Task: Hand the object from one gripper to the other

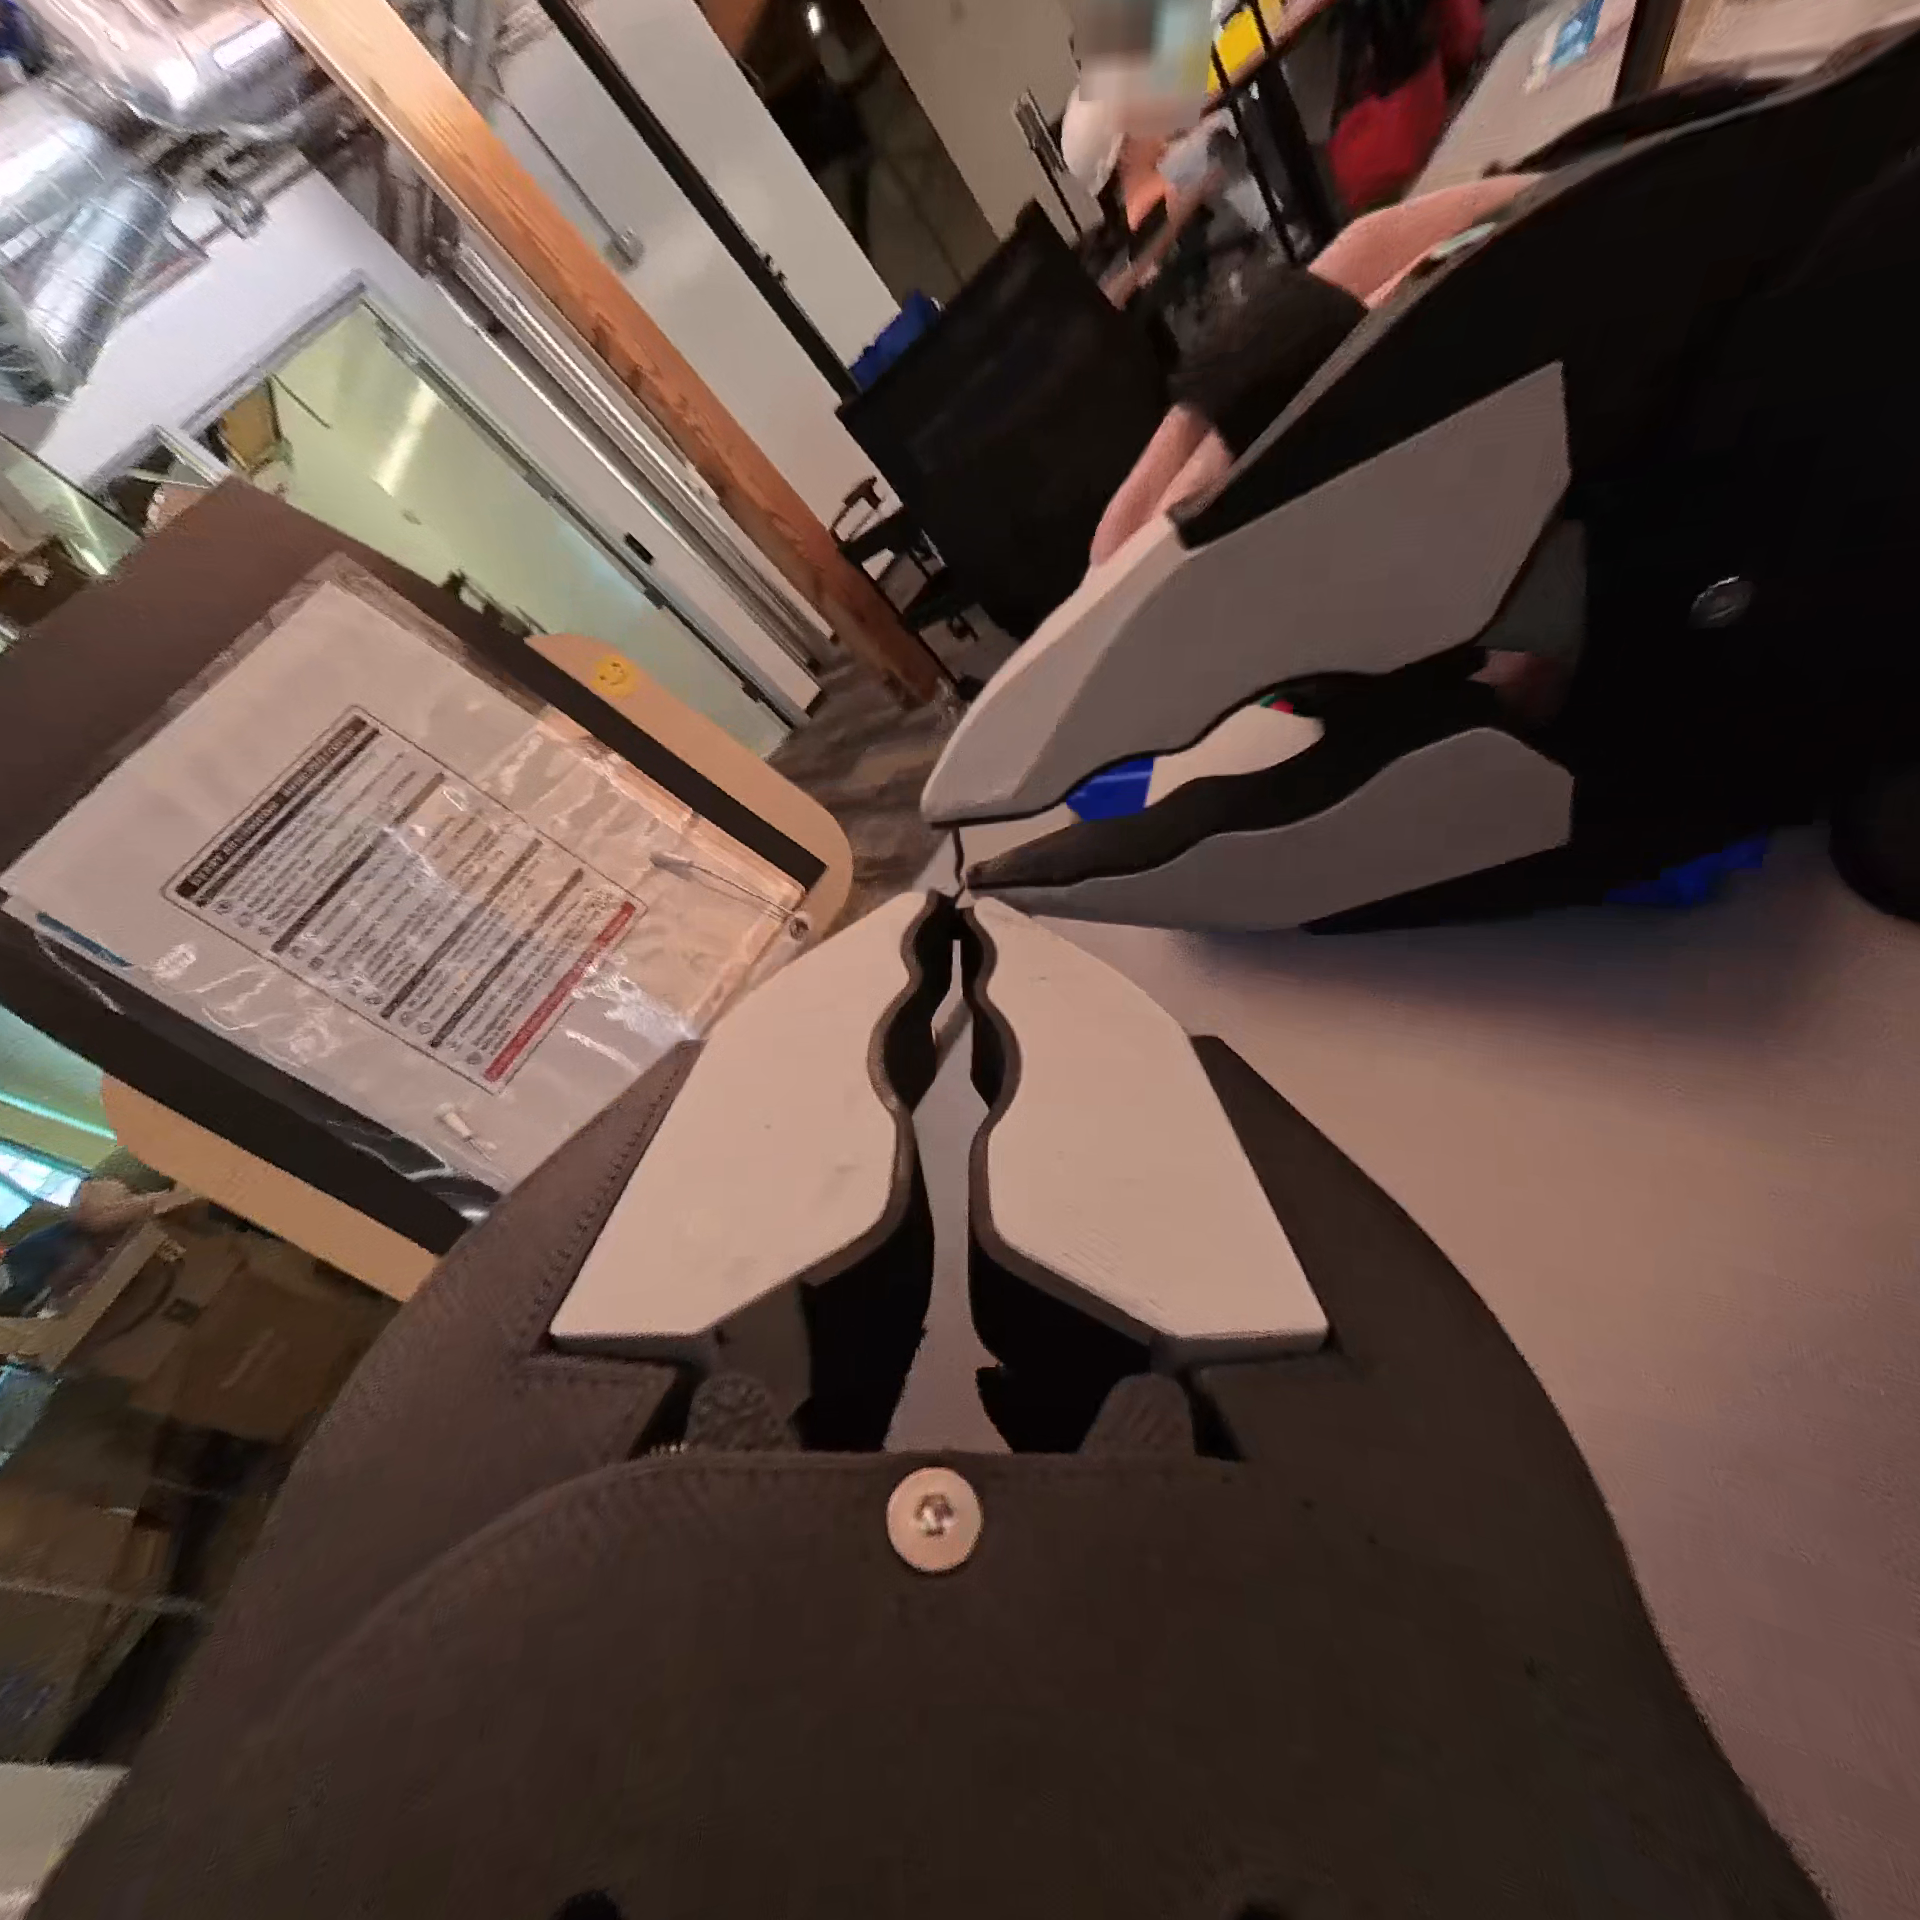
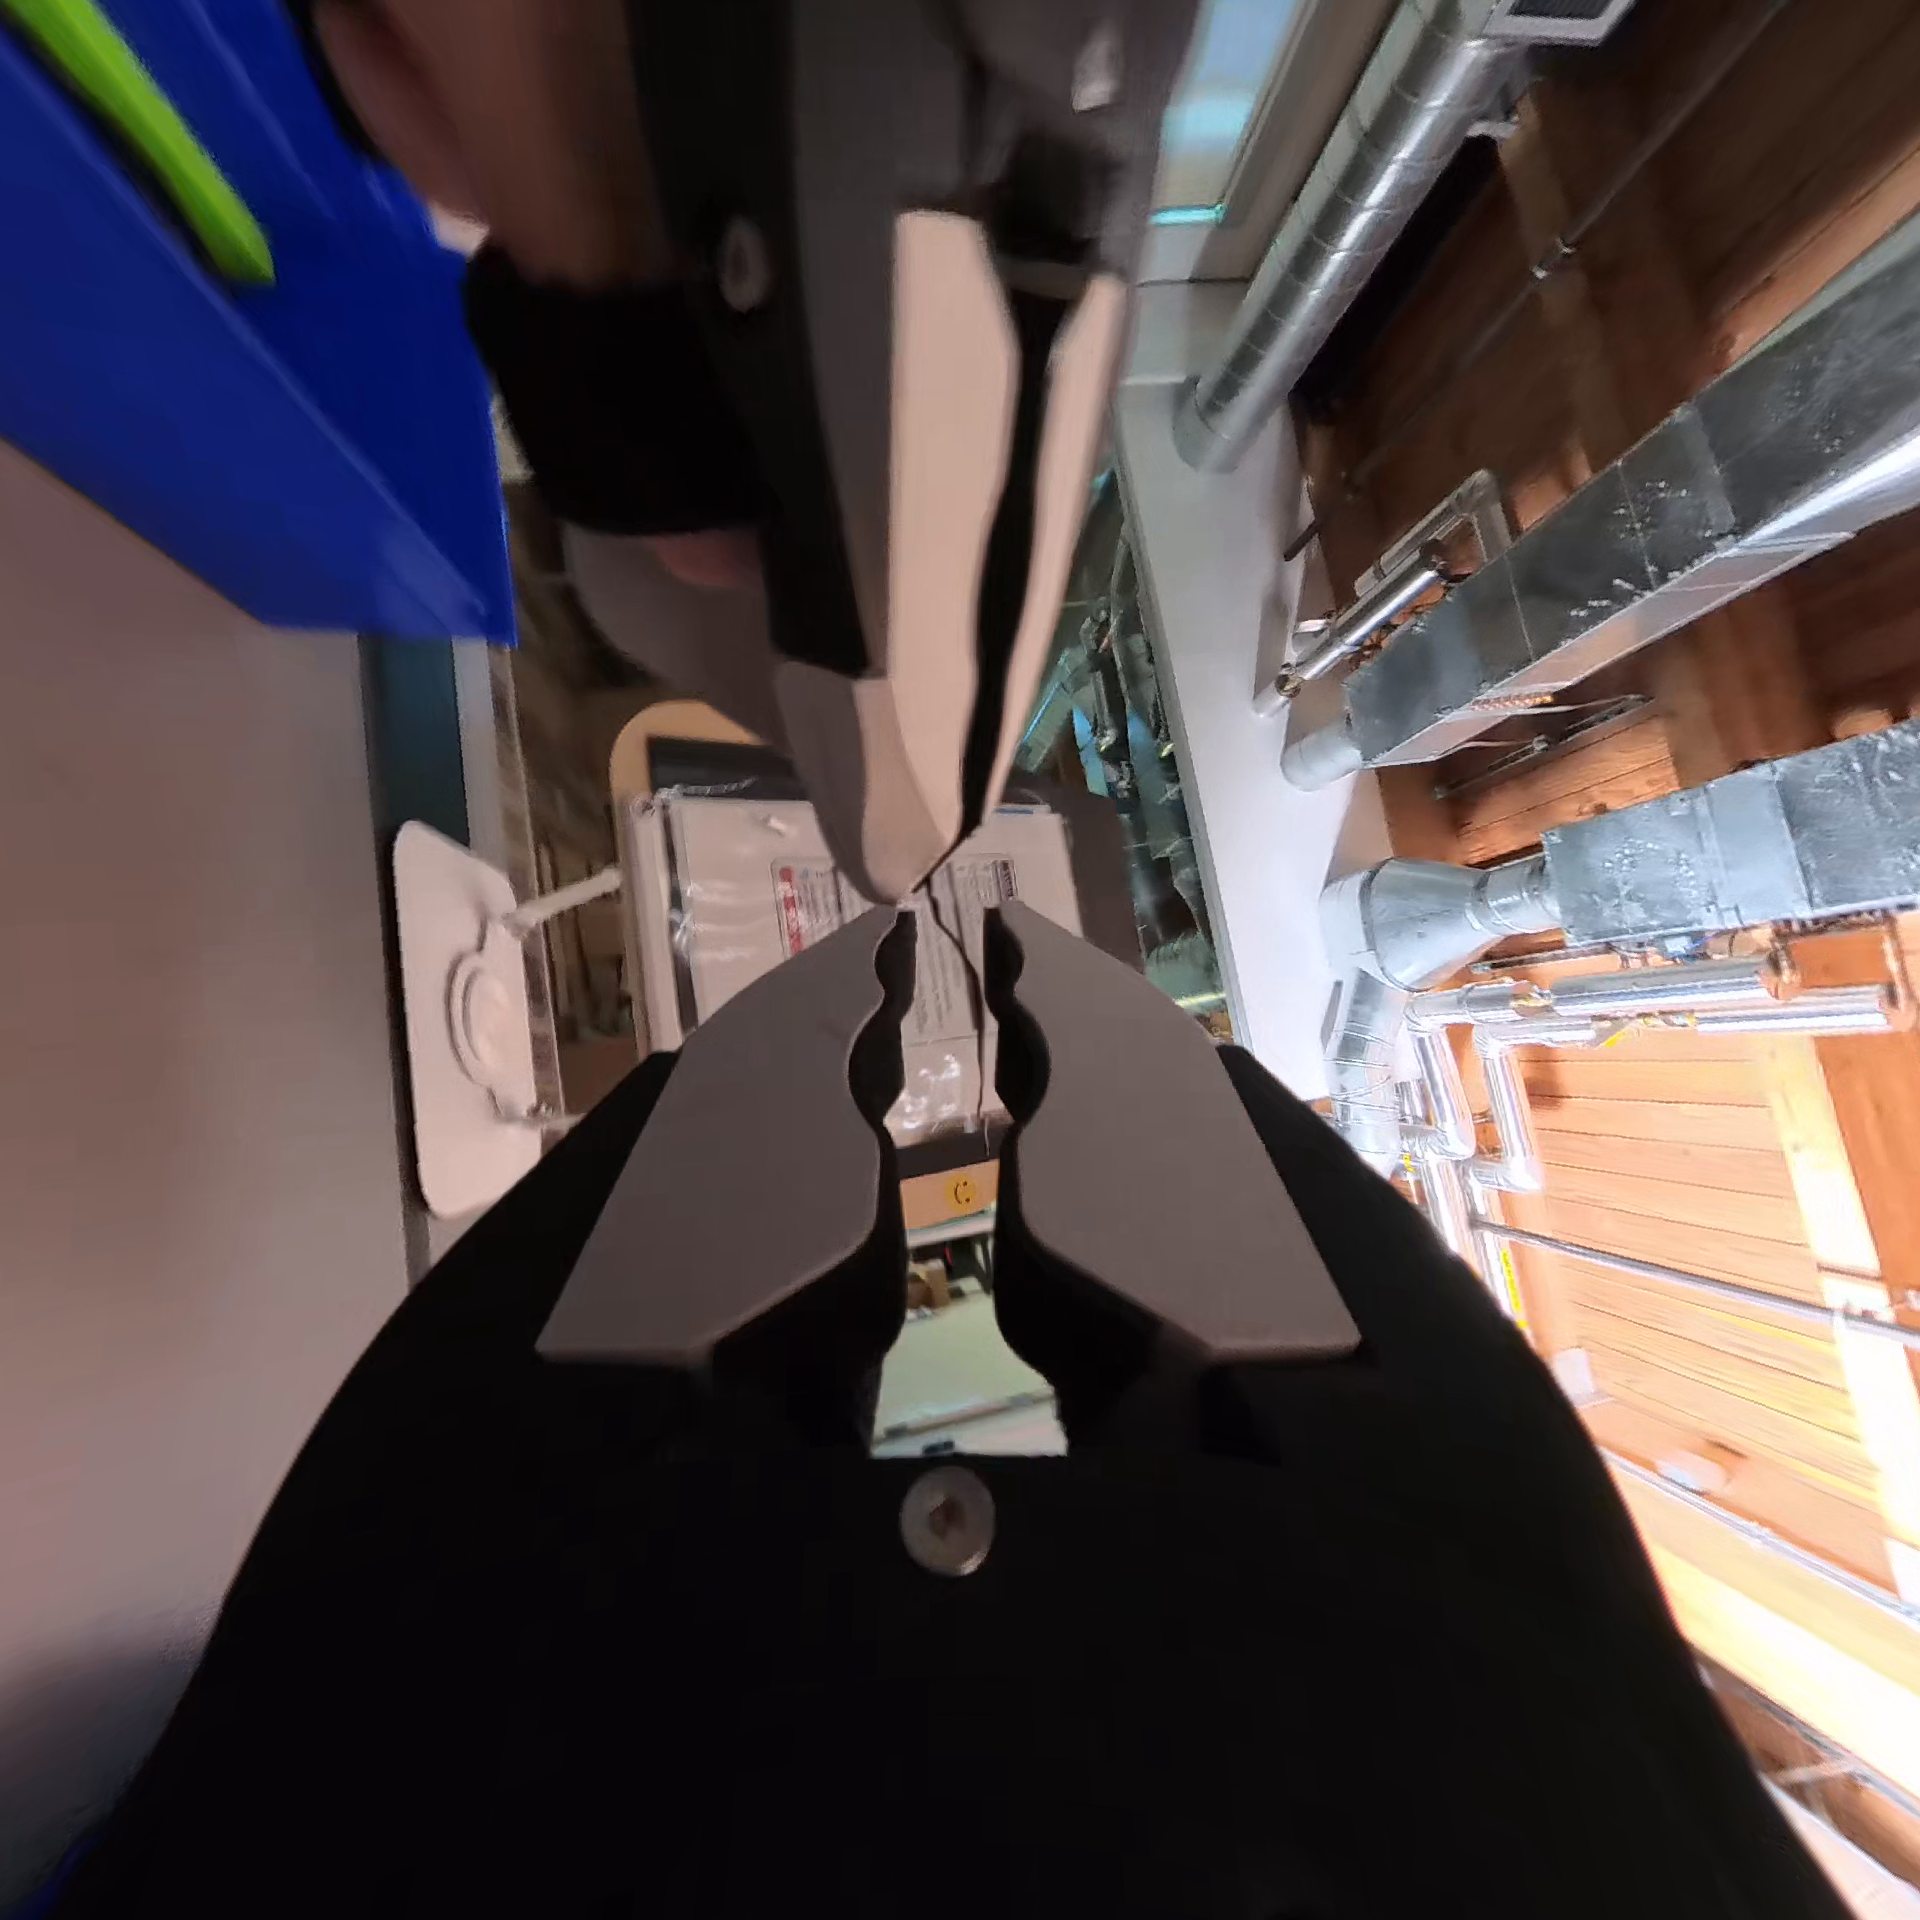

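A thin black strand (image 1: 957, 864), like a wire or tie, runs between the two sets of fingertips; most of it is hidden. My left gripper (image 1: 954, 916) is shut, its tips pinching the strand. In the right wrist view the left gripper (image 2: 914, 883) comes down from above with its tips closed. My right gripper (image 2: 948, 916) is narrowly open, and the strand (image 2: 951, 943) hangs in the gap between its tips. In the left wrist view the right gripper (image 1: 954, 852) comes in from the upper right, tip to tip with the left one.
Both grippers are just above a white table (image 1: 1455, 1143). A blue bin (image 2: 208, 332) stands behind the right gripper. A board with a laminated sheet (image 1: 405, 904) stands past the table edge. A white pad (image 2: 457, 1018) lies at the table edge.
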### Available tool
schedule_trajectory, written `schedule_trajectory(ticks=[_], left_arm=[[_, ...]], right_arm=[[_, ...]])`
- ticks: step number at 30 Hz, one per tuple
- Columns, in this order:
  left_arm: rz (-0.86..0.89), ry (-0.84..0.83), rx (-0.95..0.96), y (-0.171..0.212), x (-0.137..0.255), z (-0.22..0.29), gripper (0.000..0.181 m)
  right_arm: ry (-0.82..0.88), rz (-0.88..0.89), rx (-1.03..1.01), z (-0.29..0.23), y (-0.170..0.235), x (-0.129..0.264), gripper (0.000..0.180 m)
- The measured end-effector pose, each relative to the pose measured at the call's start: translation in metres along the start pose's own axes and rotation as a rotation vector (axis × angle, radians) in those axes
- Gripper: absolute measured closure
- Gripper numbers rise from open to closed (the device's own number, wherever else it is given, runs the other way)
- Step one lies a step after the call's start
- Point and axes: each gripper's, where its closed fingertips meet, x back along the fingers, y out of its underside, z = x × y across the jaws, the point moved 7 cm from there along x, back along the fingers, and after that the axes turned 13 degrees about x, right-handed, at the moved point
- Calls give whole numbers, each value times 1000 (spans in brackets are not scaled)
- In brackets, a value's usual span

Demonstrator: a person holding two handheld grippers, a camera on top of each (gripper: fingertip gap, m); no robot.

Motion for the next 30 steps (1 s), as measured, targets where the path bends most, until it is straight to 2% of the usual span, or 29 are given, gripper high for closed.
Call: schedule_trajectory(ticks=[1, 3, 4, 6, 10, 12, 16, 18, 21, 24, 30], left_arm=[[-16, 7, 1, 1, -1, 1, 180], [-51, 18, 8, 3, -2, 2, 180], [-67, 23, 12, 4, -3, 2, 180], [-75, 38, 32, 5, -4, 1, 180], [-2, 32, 113, 2, 0, -7, 168], [31, 53, 184, 0, 1, -12, 160], [20, 188, 360, 8, -6, -15, 146], [31, 270, 448, 11, -8, -15, 147], [80, 404, 588, 9, -6, -18, 158], [105, 521, 672, 6, -2, -19, 163], [84, 696, 763, 5, -1, -12, 164]], right_arm=[[-24, -4, 15, -4, 0, -2, 165], [-45, -13, 33, -8, 0, -3, 168], [-52, -18, 42, -10, 0, -4, 176], [-68, -14, 26, -11, 1, -4, 177], [-59, -10, -173, -4, 11, -5, 177], [-51, 6, -377, 4, 22, -5, 178], [-182, 206, -1037, 18, 37, -6, 178], [-313, 337, -1281, 21, 36, -7, 178], [-397, 459, -1520, 24, 39, -7, 178], [-447, 545, -1610, 25, 38, -7, 178], [-499, 604, -1530, 22, 18, -8, 178]])
